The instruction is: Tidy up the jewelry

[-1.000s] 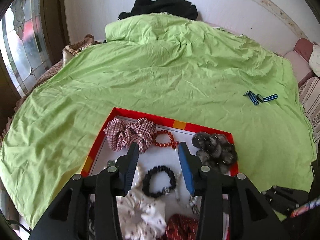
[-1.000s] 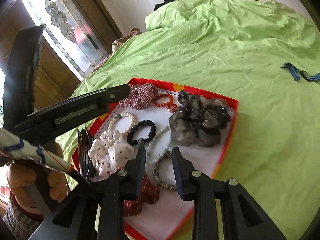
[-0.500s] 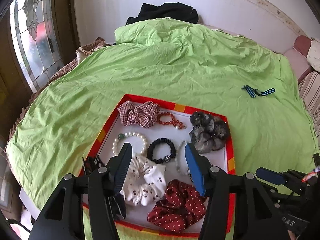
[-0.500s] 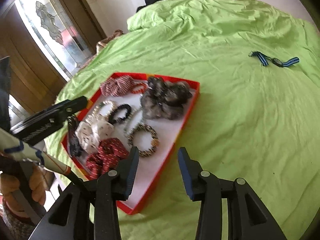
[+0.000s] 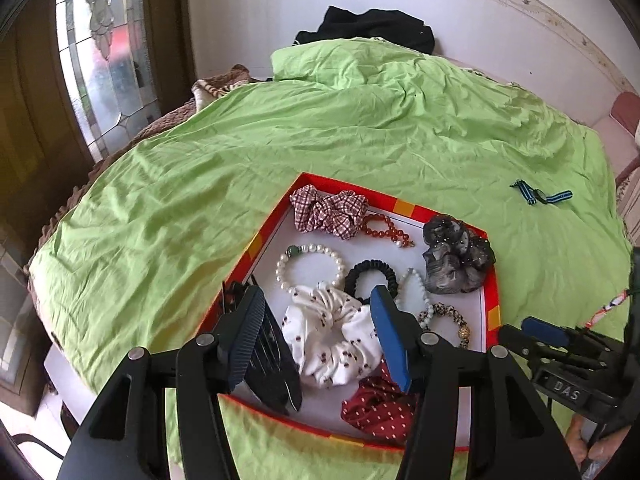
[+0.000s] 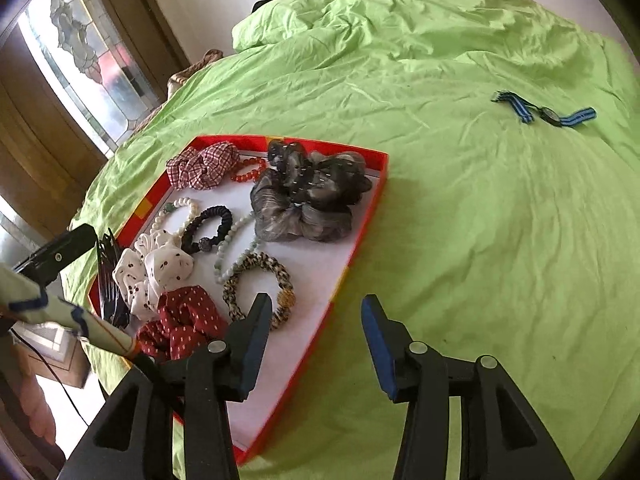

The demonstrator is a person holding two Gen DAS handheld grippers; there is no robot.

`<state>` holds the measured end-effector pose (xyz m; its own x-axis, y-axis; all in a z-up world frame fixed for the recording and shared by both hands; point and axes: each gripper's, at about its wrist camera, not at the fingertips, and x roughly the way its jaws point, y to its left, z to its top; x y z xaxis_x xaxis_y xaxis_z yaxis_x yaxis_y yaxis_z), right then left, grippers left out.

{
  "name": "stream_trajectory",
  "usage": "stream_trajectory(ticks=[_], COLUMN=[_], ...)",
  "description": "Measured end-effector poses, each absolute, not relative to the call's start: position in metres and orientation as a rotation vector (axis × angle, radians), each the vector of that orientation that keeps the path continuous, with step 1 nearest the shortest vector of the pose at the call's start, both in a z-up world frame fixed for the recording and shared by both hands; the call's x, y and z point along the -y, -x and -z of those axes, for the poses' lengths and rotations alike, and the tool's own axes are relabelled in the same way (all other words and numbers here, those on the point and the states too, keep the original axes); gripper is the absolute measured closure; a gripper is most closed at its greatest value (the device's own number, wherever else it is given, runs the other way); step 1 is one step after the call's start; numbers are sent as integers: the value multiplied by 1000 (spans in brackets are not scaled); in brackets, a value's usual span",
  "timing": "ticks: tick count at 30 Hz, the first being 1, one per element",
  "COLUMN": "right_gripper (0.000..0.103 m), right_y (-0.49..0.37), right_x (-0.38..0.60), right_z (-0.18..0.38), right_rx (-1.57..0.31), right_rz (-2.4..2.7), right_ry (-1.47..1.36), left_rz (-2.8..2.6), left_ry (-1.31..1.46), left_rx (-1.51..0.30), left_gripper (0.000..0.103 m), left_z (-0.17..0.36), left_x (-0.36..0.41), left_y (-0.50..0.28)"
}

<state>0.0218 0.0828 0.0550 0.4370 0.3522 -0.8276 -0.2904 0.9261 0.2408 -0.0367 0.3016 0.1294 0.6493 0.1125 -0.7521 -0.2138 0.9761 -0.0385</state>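
A red-rimmed white tray (image 5: 256, 246) lies on the green bedspread and holds scrunchies, bracelets and a black hair clip (image 5: 272, 364). My left gripper (image 5: 316, 296) hovers open above the white dotted scrunchie (image 5: 332, 340), its pads touching nothing. Around it lie a pearl bracelet (image 5: 310, 266), a black hair tie (image 5: 372, 276), a grey scrunchie (image 5: 456, 260) and a red dotted scrunchie (image 5: 376, 404). My right gripper (image 6: 315, 302) straddles the tray's right rim (image 6: 360, 240) from above, beside the leopard bracelet (image 6: 260, 284). Its jaws are opening, with nothing held between them.
A blue striped strap (image 6: 544, 112) lies alone on the bedspread, far right of the tray. A bunched green duvet and dark clothing sit at the far wall. A stained-glass door stands at the left, past the bed's edge.
Both grippers have drawn back from the tray's contents and their jaws have widened. The right one has swung from over the bracelets to the tray's right rim.
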Motion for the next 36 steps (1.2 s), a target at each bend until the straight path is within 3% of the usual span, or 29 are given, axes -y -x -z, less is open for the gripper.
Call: stream_trajectory(ticks=[25,31,36], right_gripper=[44,43,41], right_y=[90,112,129], right_x=[-1,9,15], right_z=[-111,-125,-136], right_rx=[-823,-754,-693], right_rz=[-322,-312,-304], right_ry=[-25,-11,10], left_rz=[-186,-280,-418], left_ry=[139,76,32], left_rx=[-728,-613,-412], left_gripper=[42,25,3], left_z=[-181,-197,-217], left_x=[-214,-198,-186], left_y=[127,149,179])
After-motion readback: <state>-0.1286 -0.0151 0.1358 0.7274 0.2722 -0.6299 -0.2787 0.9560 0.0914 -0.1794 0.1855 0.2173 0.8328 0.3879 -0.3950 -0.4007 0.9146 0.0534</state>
